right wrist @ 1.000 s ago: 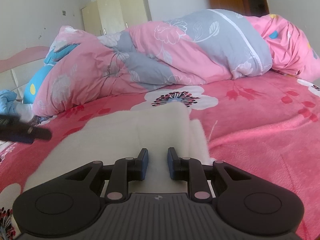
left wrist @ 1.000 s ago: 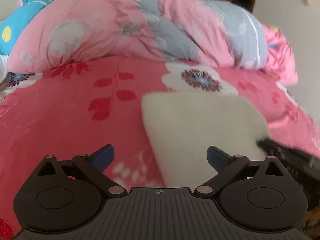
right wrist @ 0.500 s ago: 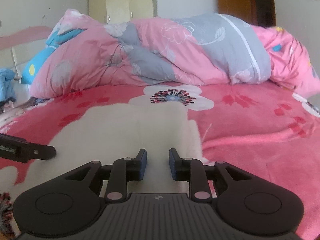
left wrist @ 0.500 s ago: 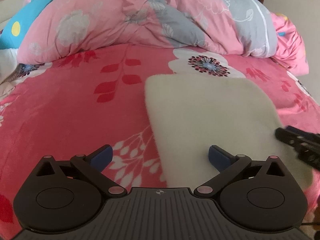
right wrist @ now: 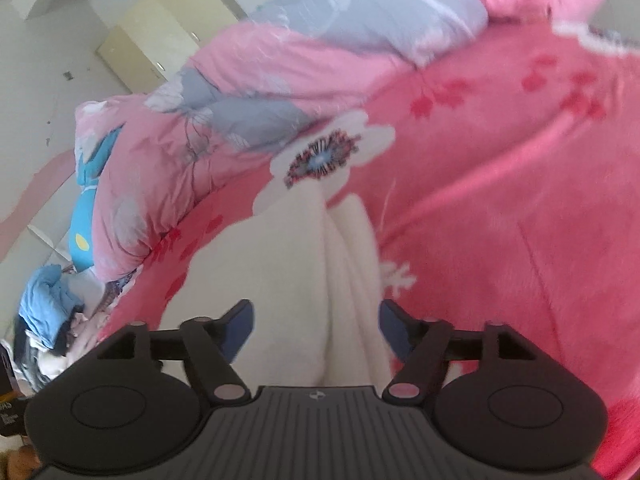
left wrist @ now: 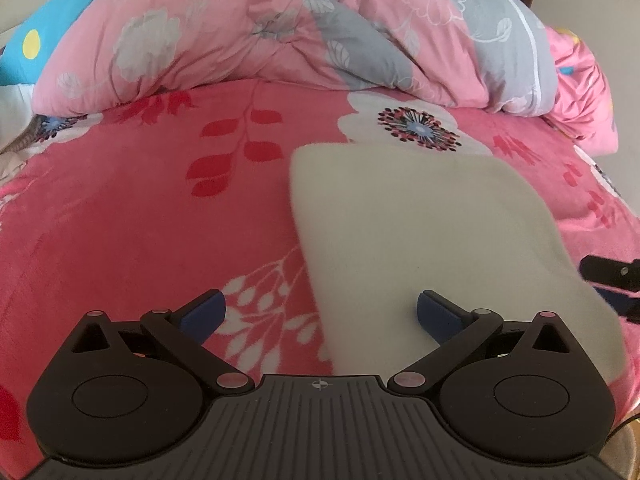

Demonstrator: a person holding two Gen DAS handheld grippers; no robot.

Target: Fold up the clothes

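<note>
A cream fleece garment (left wrist: 420, 220) lies folded flat on the pink floral bedspread (left wrist: 140, 220). My left gripper (left wrist: 320, 314) hovers open over the garment's near left edge, one finger over the bedspread and one over the cloth. The right gripper's tip (left wrist: 608, 274) shows at the right edge of the left wrist view. In the right wrist view, tilted, the garment (right wrist: 280, 264) shows a layered fold along its right side (right wrist: 356, 248). My right gripper (right wrist: 316, 322) is open above that fold, with nothing between its fingers.
A bunched pink and grey quilt (left wrist: 320, 32) lies across the far side of the bed. A blue pillow (left wrist: 36, 40) sits far left. Blue clothes (right wrist: 48, 304) lie at the left, and a cream wardrobe (right wrist: 168, 40) stands against the wall.
My right gripper has opened from nearly shut and its view has rolled sideways. The left gripper has drawn back slightly and stayed open. The garment lies where it was.
</note>
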